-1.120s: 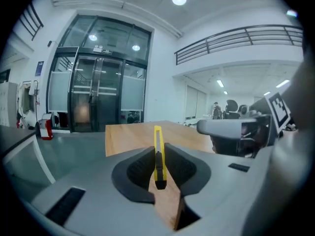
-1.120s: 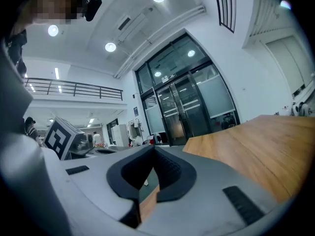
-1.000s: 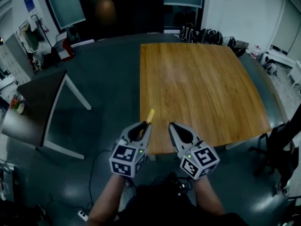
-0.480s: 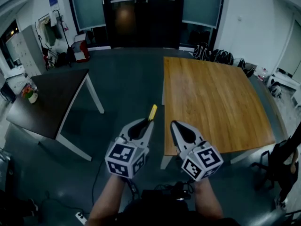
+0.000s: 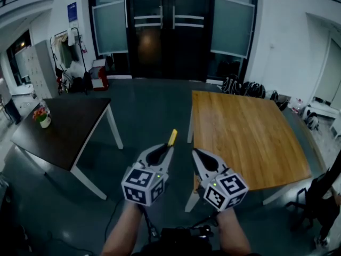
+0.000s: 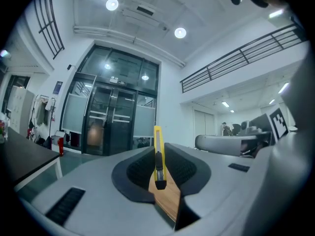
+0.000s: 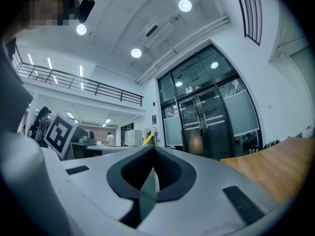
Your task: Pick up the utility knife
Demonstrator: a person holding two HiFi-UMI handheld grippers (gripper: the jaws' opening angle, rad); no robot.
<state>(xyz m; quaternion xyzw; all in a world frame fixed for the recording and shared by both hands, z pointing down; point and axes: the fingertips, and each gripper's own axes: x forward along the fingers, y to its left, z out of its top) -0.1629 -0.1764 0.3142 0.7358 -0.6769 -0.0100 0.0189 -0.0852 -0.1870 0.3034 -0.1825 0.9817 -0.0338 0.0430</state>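
Note:
A yellow utility knife sticks out forward from my left gripper, which is shut on it and held level in the air. In the left gripper view the utility knife stands upright between the black pads. My right gripper is just to the right of it, at the same height, its jaws closed together with nothing between them. In the right gripper view only the knife's yellow tip peeks past the left gripper's body. Both grippers hover left of the wooden table's near corner.
A dark table with a small flower pot stands at the left. Glass doors lie ahead. Bags sit on the floor behind the wooden table. A cable runs over the grey floor below my hands.
Both grippers rose and drew back off the wooden table's front edge, the knife still in the left one. The view tilted up, bringing the doors and dark table into sight.

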